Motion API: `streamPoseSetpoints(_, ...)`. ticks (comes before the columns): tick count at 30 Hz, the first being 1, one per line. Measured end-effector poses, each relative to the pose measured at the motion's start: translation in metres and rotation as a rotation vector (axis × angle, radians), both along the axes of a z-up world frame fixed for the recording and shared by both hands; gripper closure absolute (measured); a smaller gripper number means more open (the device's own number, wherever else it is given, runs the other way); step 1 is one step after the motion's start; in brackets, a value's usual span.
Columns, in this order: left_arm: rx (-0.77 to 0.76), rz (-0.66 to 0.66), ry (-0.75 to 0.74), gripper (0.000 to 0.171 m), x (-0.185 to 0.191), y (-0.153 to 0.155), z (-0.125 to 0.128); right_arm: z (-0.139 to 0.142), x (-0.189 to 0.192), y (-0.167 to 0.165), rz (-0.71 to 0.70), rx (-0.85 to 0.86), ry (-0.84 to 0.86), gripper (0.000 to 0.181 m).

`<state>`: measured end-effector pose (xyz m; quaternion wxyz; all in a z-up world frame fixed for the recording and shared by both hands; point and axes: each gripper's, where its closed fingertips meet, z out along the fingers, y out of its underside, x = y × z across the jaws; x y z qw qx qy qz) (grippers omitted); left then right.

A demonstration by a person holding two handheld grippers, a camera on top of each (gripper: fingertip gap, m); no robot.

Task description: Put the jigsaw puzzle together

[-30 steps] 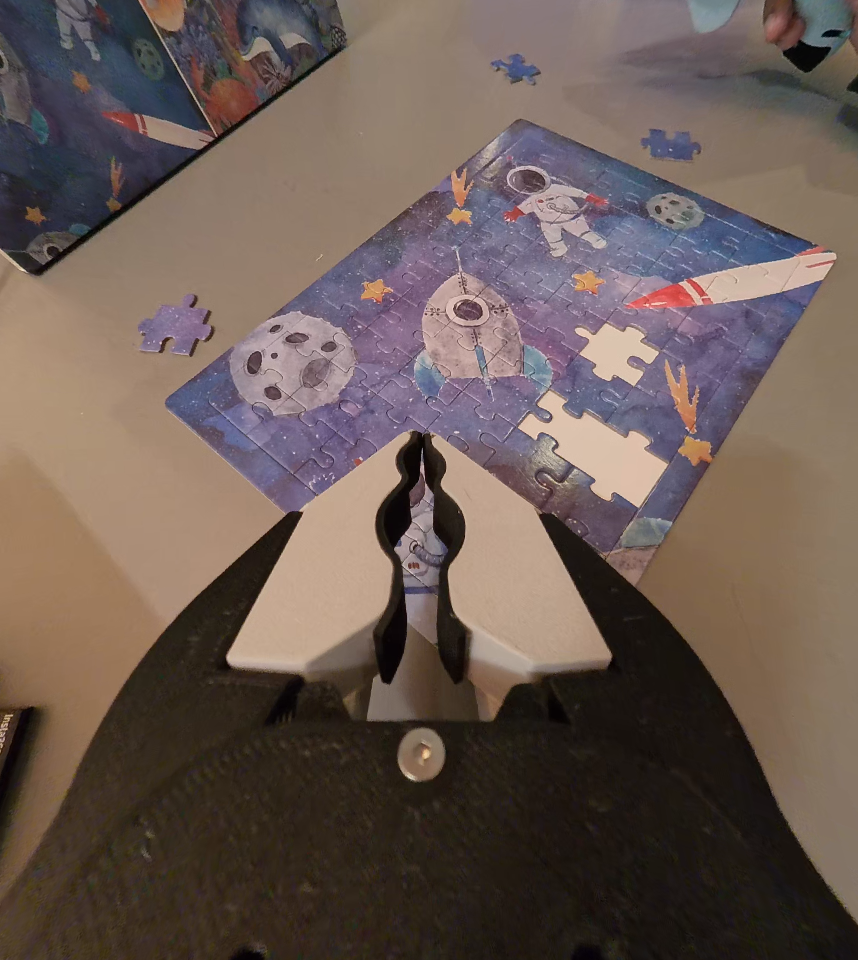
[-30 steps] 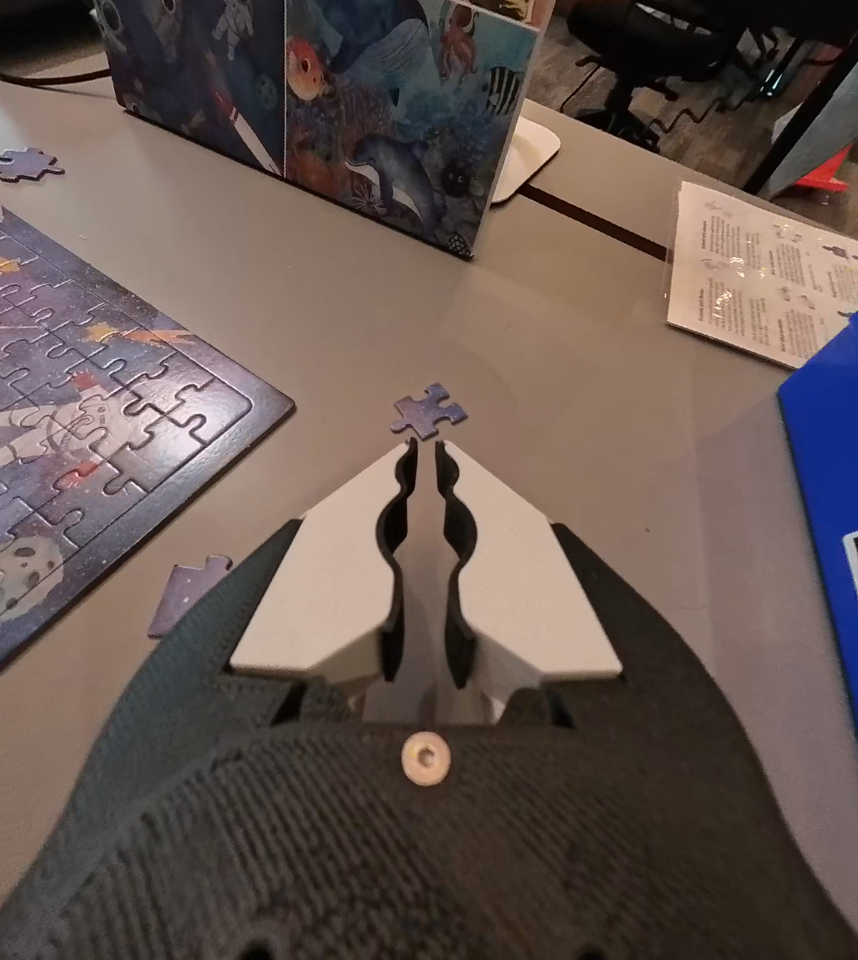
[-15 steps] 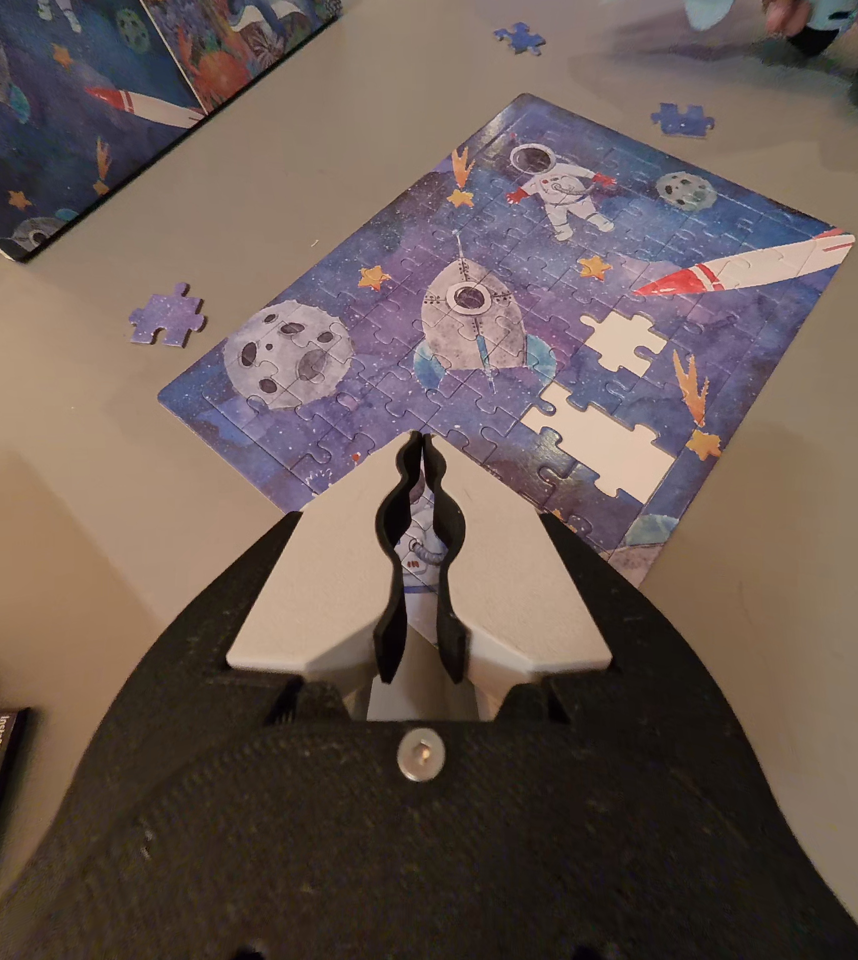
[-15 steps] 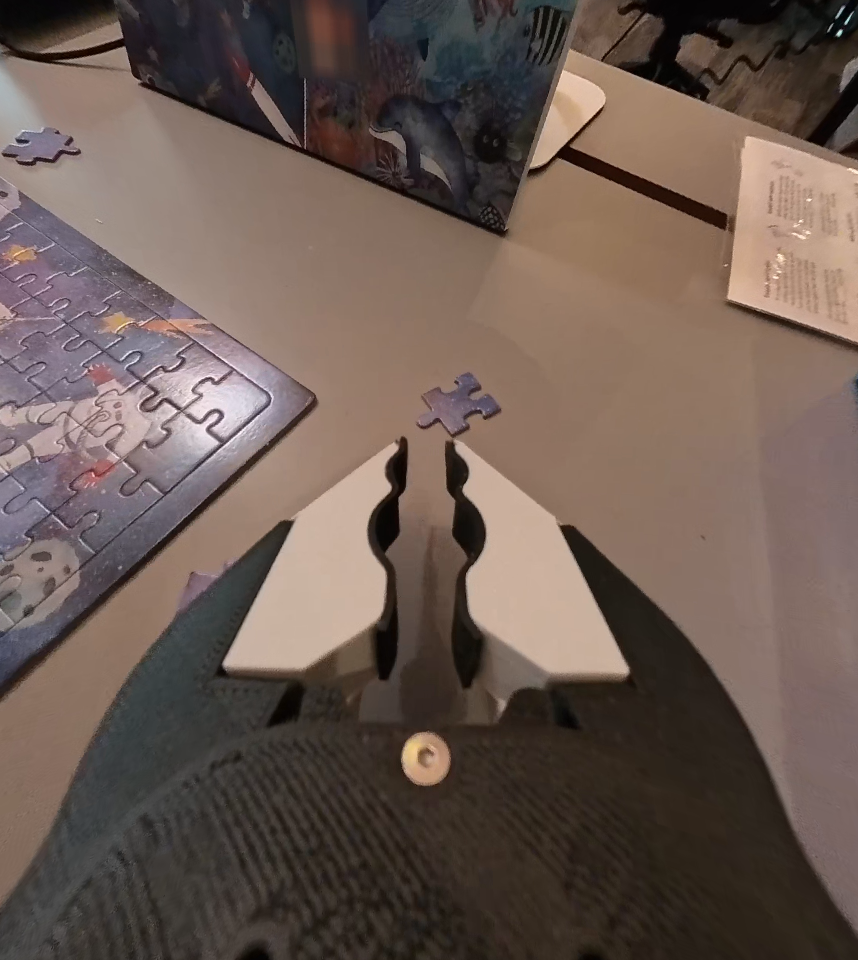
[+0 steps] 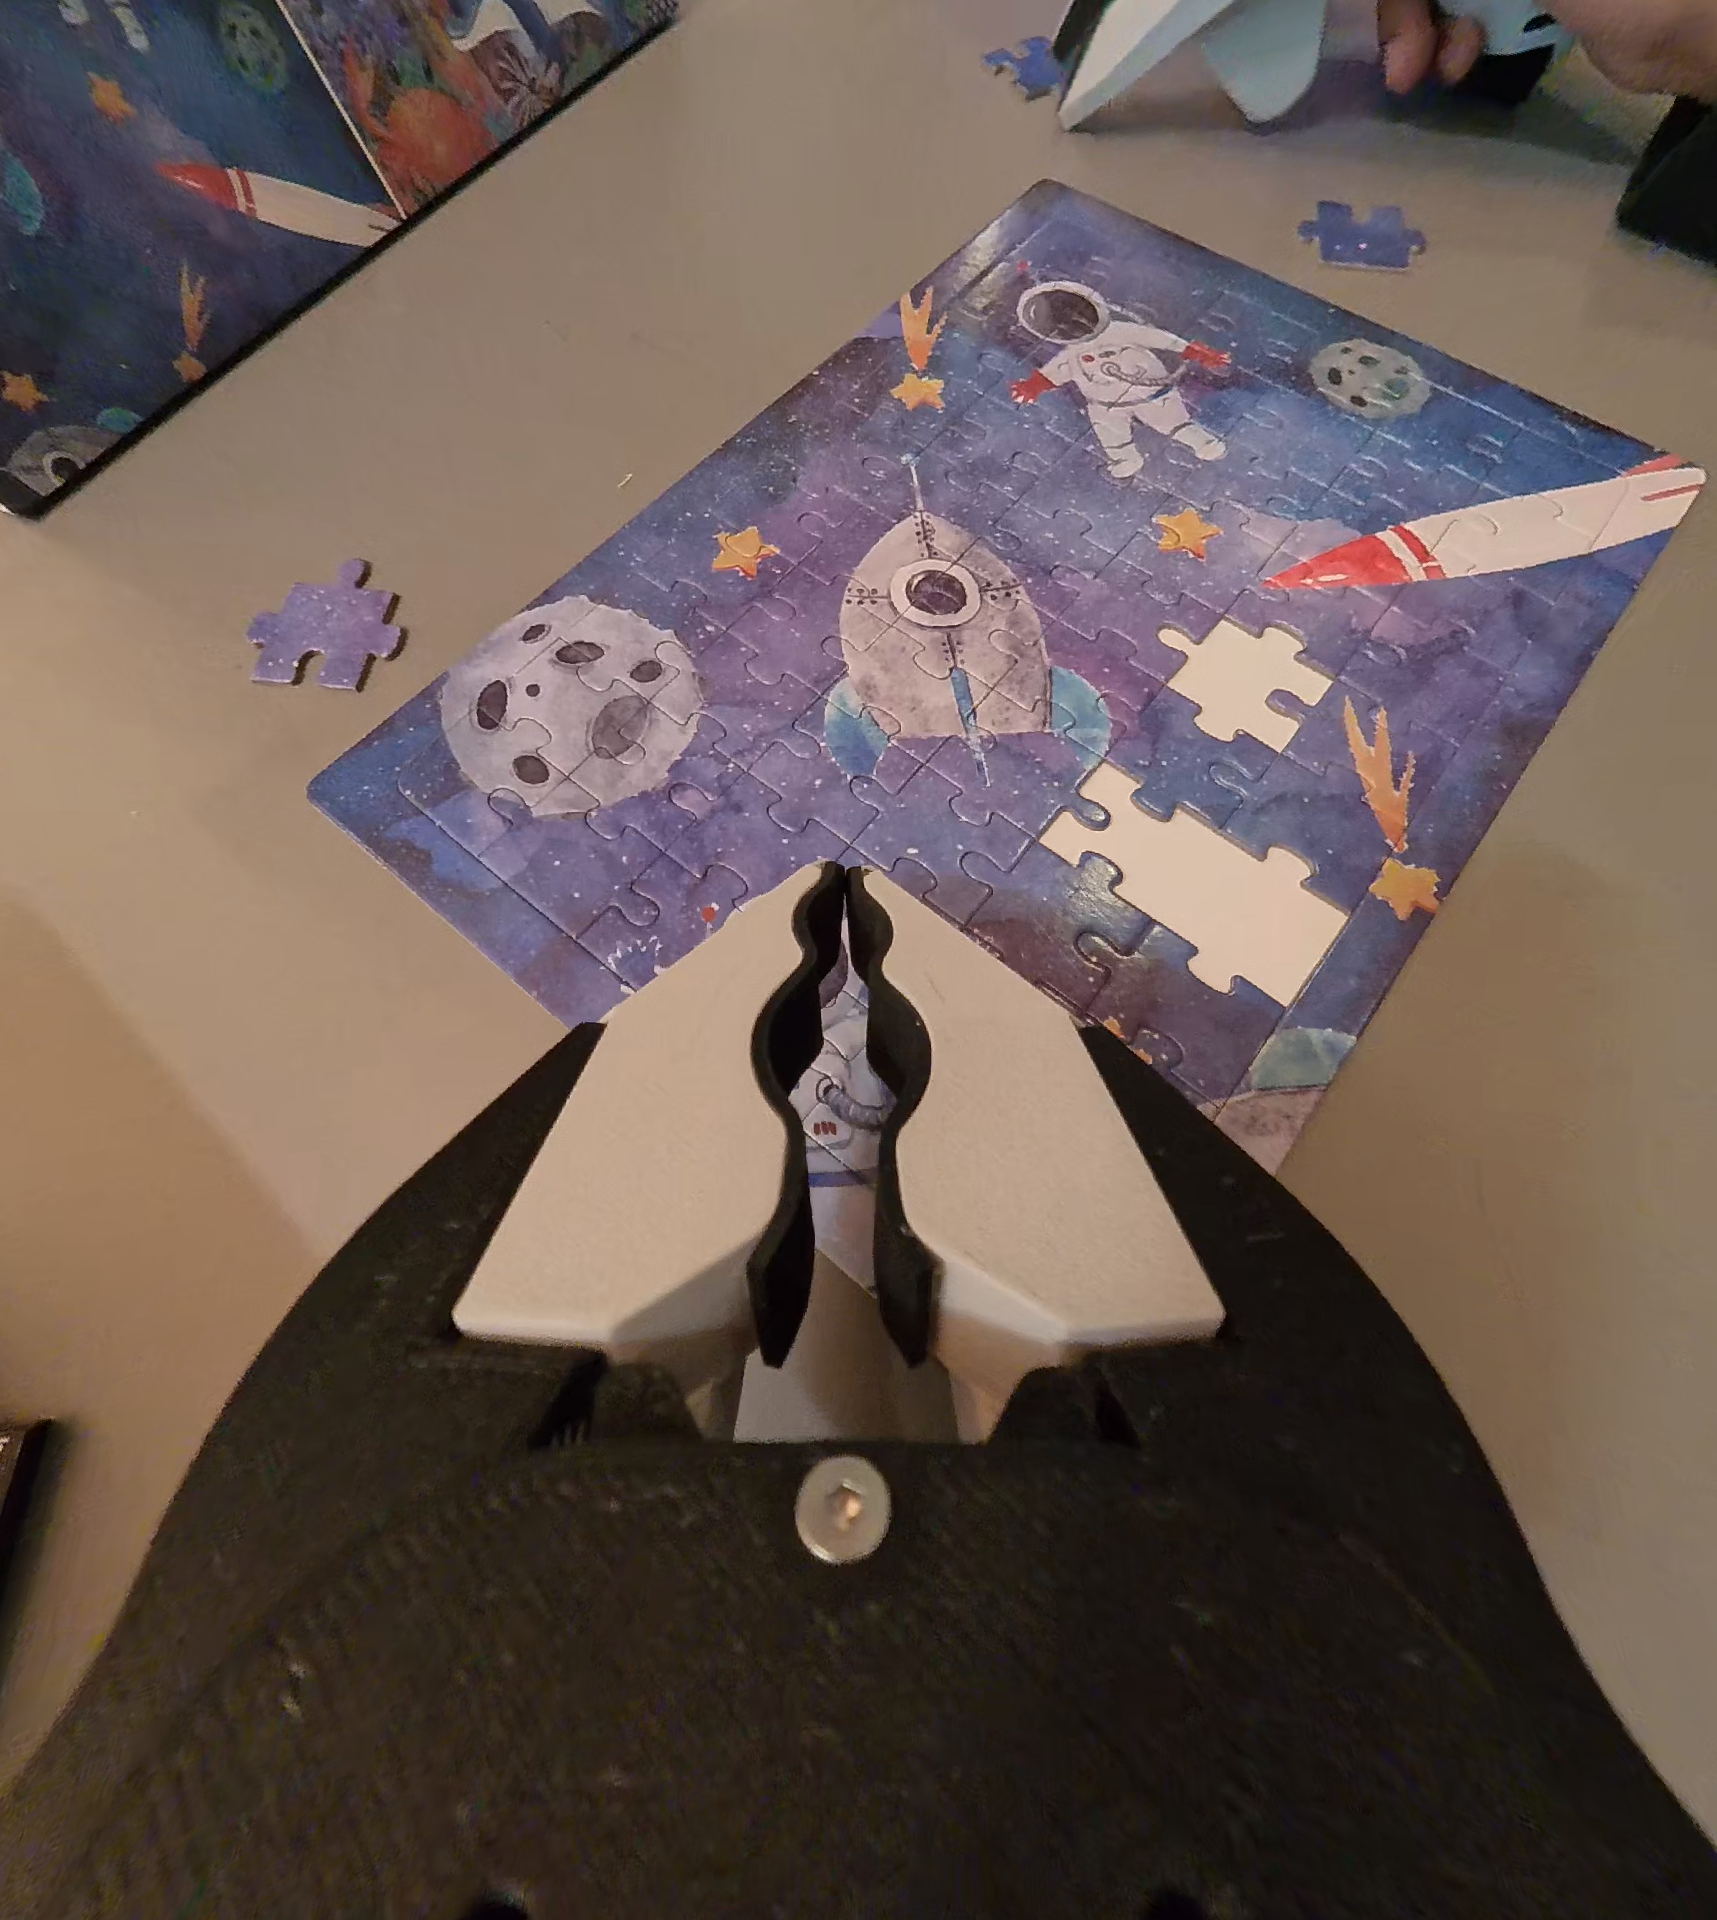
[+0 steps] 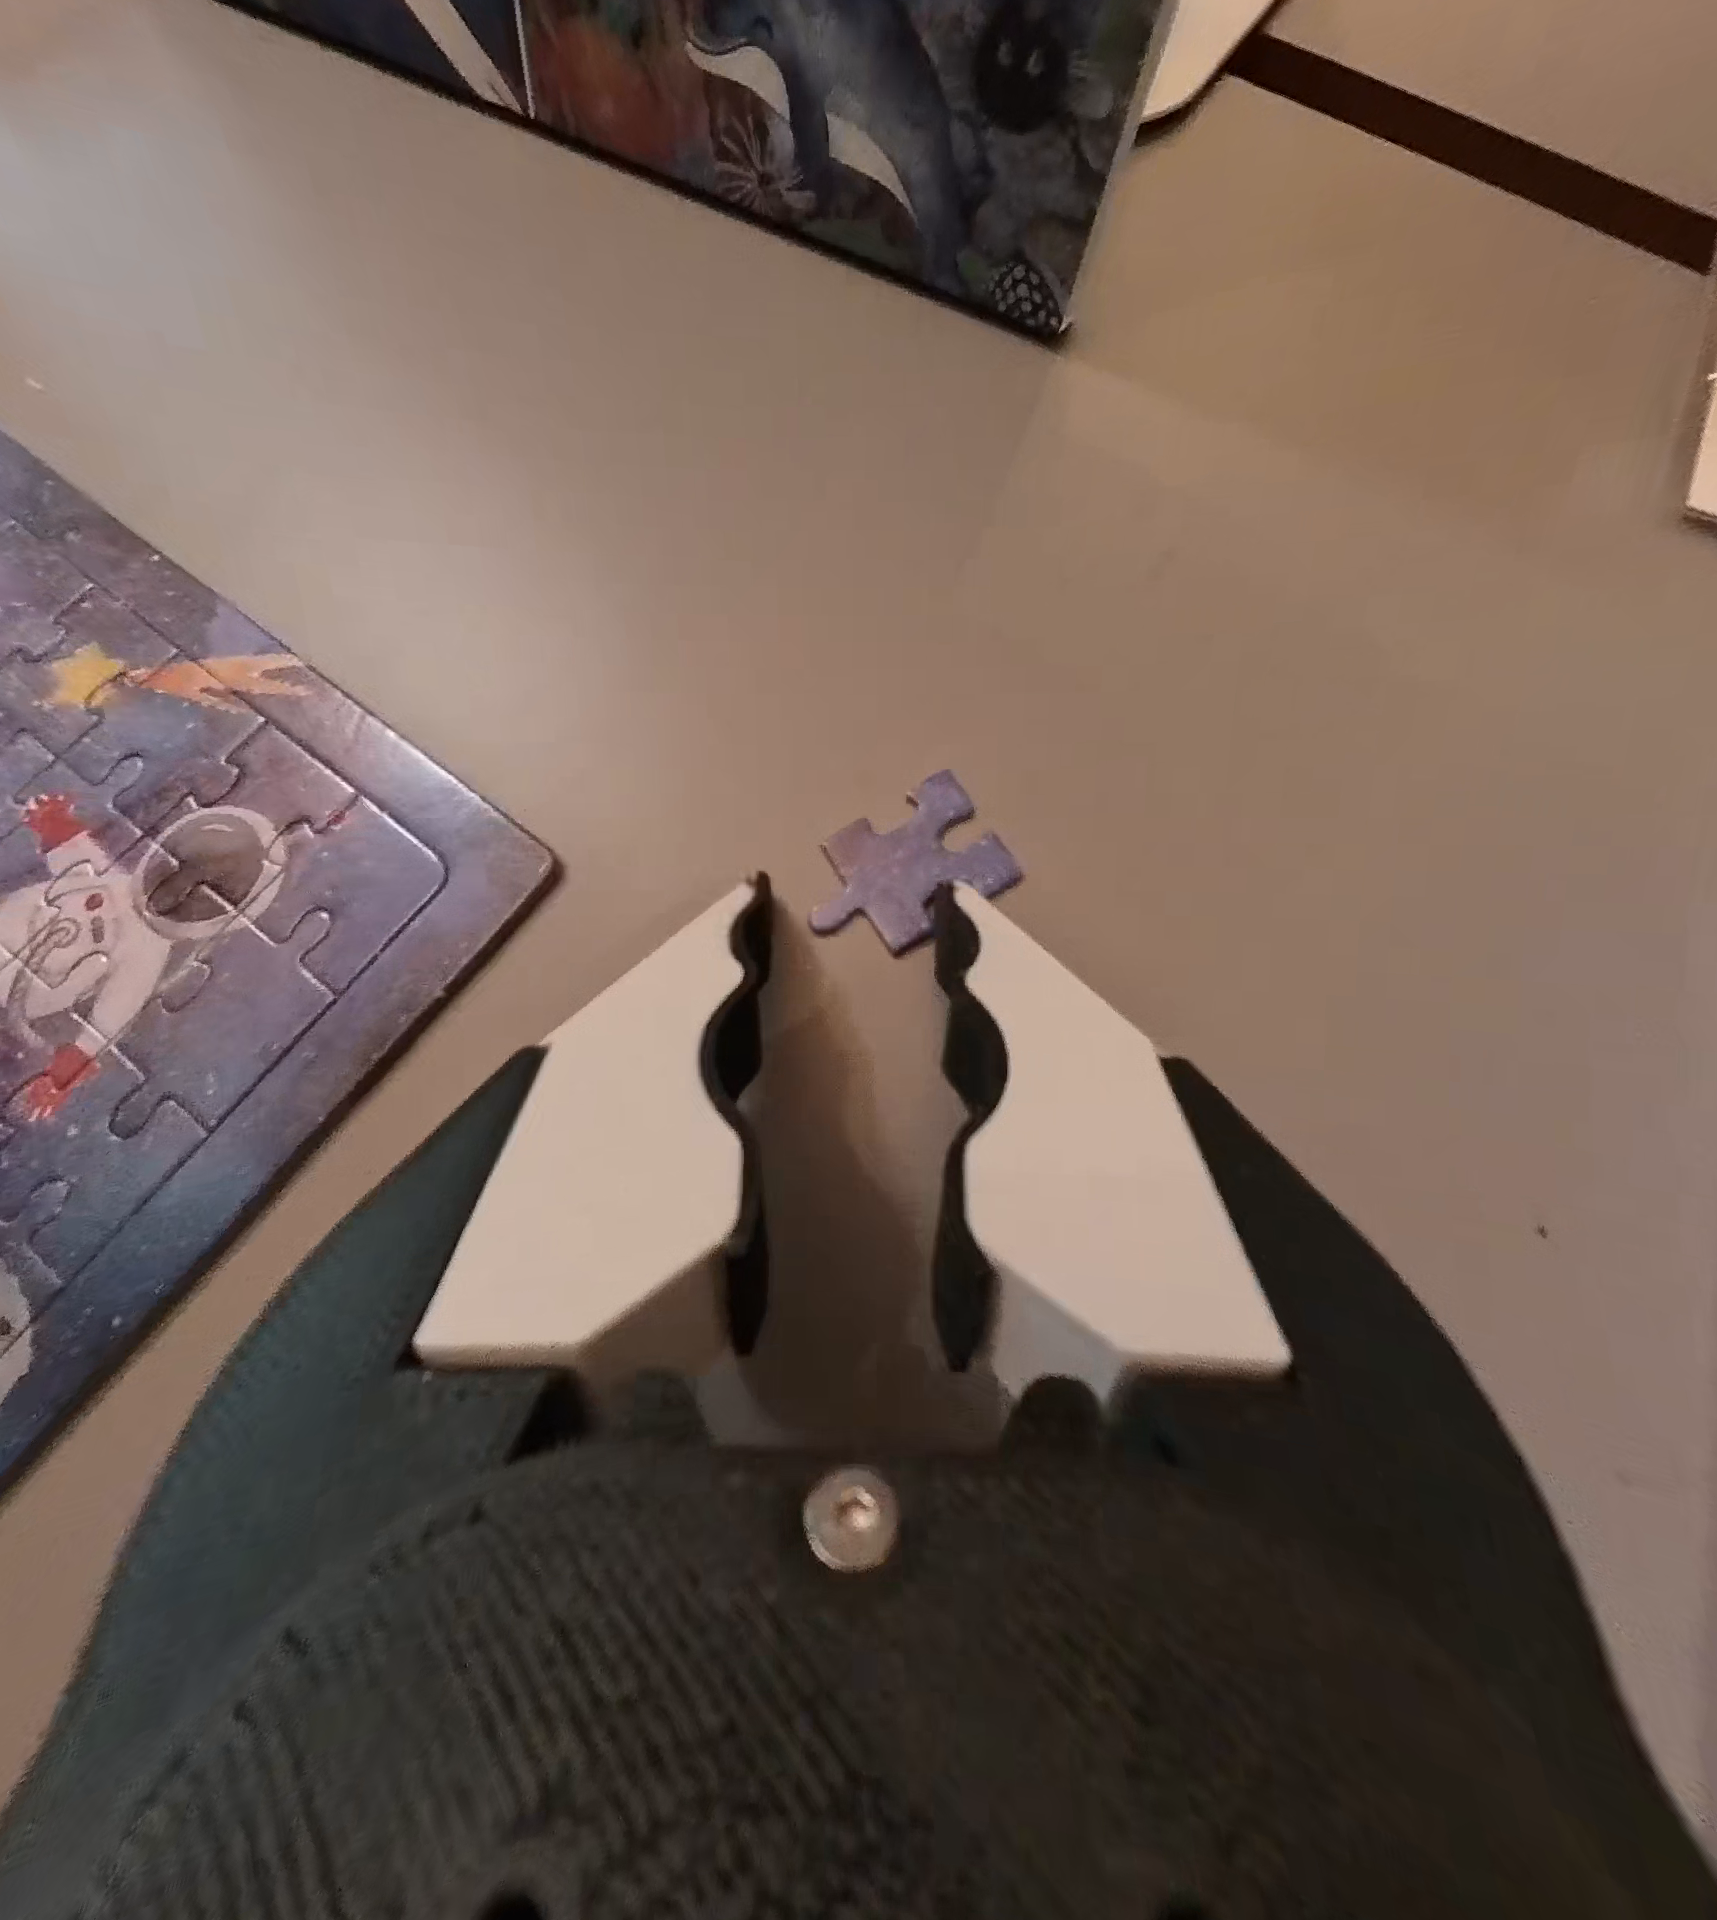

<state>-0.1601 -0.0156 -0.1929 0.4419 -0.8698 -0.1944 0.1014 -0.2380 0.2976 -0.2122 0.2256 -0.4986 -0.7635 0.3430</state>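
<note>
Pickup step: your right gripper [image 6: 849,894], jaws parted, hovers at the loose piece [image 6: 914,860], lying toward one o'clock. Centre, then pinch. Your left gripper [image 5: 846,878] sits clenched, empty, over the puzzle [image 5: 1041,644].

I note a grey table [image 5: 833,208] bearing the near-complete puzzle [image 5: 989,644] centrally, loose pieces at nine [image 5: 326,627] and one o'clock [image 5: 1361,233], and the picture box [image 5: 106,229] at eleven.

matt cardboard puzzle [image 5: 989,582], smooth table [image 5: 625,260]
</note>
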Motion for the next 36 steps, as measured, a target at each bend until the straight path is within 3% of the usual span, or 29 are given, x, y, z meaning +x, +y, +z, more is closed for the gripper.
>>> streamPoseSetpoints(2,-0.002,0.0,-0.002,0.171,0.0,0.0,-0.001,0.0,-0.001,0.003,-0.02,-0.008,-0.003,0.161)
streamPoseSetpoints(9,-0.003,-0.002,0.003,0.171,0.0,0.0,0.0,0.002,0.002,0.001,-0.005,0.032,0.022,0.162)
streamPoseSetpoints(14,0.0,-0.002,0.007,0.171,0.0,0.0,0.0,0.024,0.009,-0.014,0.025,-0.014,0.129,0.162)
streamPoseSetpoints(21,0.001,0.003,-0.022,0.171,-0.001,0.0,-0.001,0.06,0.052,-0.111,0.189,-0.044,0.241,0.162)
streamPoseSetpoints(28,0.012,-0.003,-0.04,0.171,-0.001,0.0,-0.001,0.031,0.118,-0.235,0.349,-0.041,0.12,0.162)
streamPoseSetpoints(32,0.016,-0.01,-0.029,0.171,0.001,0.0,0.0,0.007,0.136,-0.267,0.397,0.032,0.061,0.162)
streamPoseSetpoints(36,0.022,-0.012,-0.021,0.171,0.001,0.0,0.001,0.006,0.135,-0.276,0.385,0.041,0.054,0.162)
